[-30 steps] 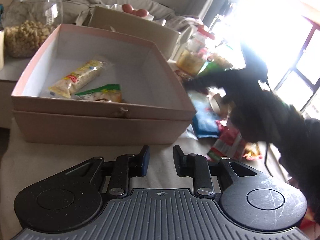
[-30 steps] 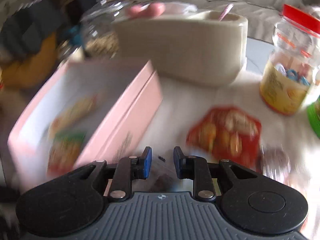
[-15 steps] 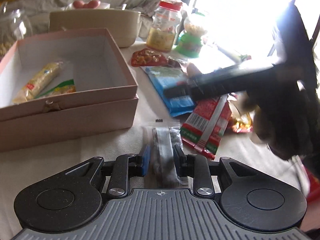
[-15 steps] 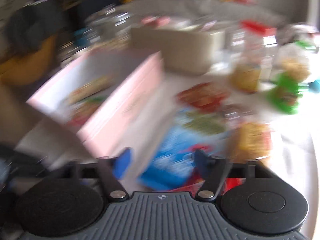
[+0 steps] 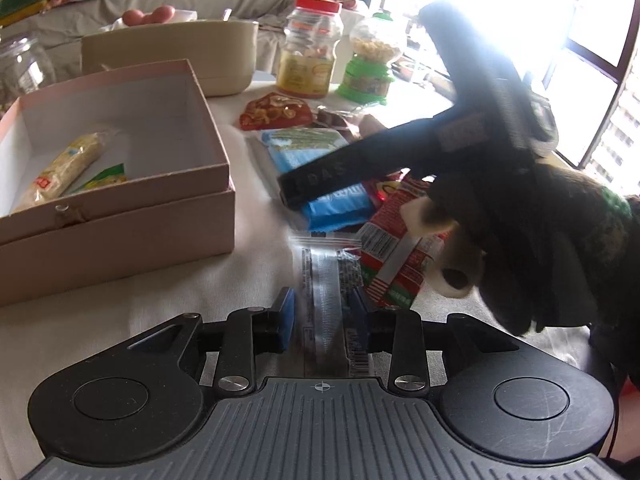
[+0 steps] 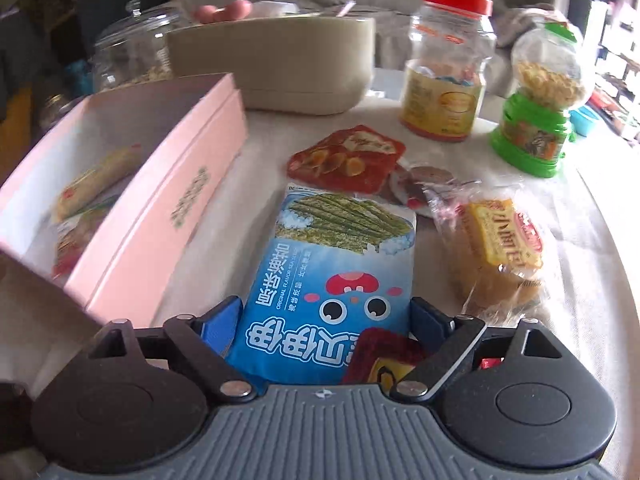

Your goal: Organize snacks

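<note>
A pink box (image 5: 120, 208) stands open on the left with a yellow bar (image 5: 60, 168) and a green packet (image 5: 106, 174) inside; it also shows in the right wrist view (image 6: 160, 216). My left gripper (image 5: 323, 312) is open, with a clear snack packet (image 5: 326, 288) lying on the cloth between its fingers. My right gripper (image 6: 324, 322) is open wide, its fingers on both sides of a blue seaweed snack bag (image 6: 332, 284). From the left wrist view the right gripper (image 5: 400, 160) hovers over that blue bag (image 5: 304, 148).
A red-green packet (image 5: 396, 256), a red chip packet (image 6: 348, 158), a wrapped cake (image 6: 500, 248), a red-lidded jar (image 6: 448, 64), a green-based jar (image 6: 540, 100), a beige bin (image 6: 280, 64) and a glass jar (image 6: 132, 52) lie around on the cloth-covered table.
My left gripper swung right from the box and came down over the clear packet. My right gripper opened wide and dropped onto the blue bag.
</note>
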`<action>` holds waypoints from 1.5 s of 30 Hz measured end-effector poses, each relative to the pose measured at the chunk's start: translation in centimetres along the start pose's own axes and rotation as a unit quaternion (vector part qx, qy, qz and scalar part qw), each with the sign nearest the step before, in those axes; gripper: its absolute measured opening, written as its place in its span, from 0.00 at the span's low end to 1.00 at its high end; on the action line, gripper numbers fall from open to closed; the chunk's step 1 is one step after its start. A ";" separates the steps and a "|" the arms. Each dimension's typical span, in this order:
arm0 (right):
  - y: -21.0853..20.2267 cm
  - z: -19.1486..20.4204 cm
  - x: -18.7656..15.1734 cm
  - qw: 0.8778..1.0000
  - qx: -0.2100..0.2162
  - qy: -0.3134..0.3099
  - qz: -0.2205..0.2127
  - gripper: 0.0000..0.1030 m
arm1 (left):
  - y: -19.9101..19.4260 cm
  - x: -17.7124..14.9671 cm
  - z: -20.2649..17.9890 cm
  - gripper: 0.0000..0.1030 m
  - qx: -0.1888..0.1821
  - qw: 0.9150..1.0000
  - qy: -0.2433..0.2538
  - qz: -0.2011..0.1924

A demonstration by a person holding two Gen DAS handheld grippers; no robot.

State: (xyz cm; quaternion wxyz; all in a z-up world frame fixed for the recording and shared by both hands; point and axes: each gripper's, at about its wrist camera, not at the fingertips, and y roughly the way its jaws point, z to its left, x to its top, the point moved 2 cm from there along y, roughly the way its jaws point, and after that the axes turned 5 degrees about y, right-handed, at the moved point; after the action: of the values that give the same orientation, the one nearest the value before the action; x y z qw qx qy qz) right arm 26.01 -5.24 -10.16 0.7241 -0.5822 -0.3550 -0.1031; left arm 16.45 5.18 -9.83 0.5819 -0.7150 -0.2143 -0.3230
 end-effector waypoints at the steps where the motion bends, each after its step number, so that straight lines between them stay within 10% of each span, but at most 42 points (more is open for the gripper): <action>1: -0.4 -0.1 -0.3 1.000 0.012 -0.003 0.003 0.85 | -0.2 -0.1 -0.1 0.35 -0.001 1.000 0.001 0.002; 14: -5.6 -3.2 -4.0 1.000 0.027 -0.008 -0.006 0.86 | -1.3 -1.5 -2.1 0.37 -0.036 0.999 0.029 0.018; 20: -6.7 -3.9 1.2 0.995 0.081 0.041 -0.044 0.90 | -0.2 -0.7 -1.7 0.37 -0.006 1.000 0.028 0.003; 25: -3.7 -3.7 7.1 0.989 0.120 0.083 0.011 0.91 | -1.0 -1.2 -0.3 0.32 0.014 0.999 0.026 -0.012; 28: -3.0 -2.8 9.6 0.994 0.092 0.052 -0.004 0.91 | -1.2 -1.7 1.3 0.30 -0.005 1.000 0.007 -0.018; 36: 7.4 -4.4 13.4 0.975 0.030 0.214 0.053 0.94 | -0.6 -2.0 2.5 0.31 -0.046 0.998 -0.030 -0.039; 45: 6.9 0.7 11.5 0.999 -0.040 0.023 0.025 0.47 | -1.0 -2.4 2.7 0.30 -0.051 0.997 -0.038 -0.044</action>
State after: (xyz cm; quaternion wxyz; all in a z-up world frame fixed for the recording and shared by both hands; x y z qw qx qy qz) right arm 37.93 0.53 -8.10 0.7106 -0.6171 -0.3187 -0.1124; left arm 14.64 8.24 -11.15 0.5208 -0.7457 -0.2509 -0.3312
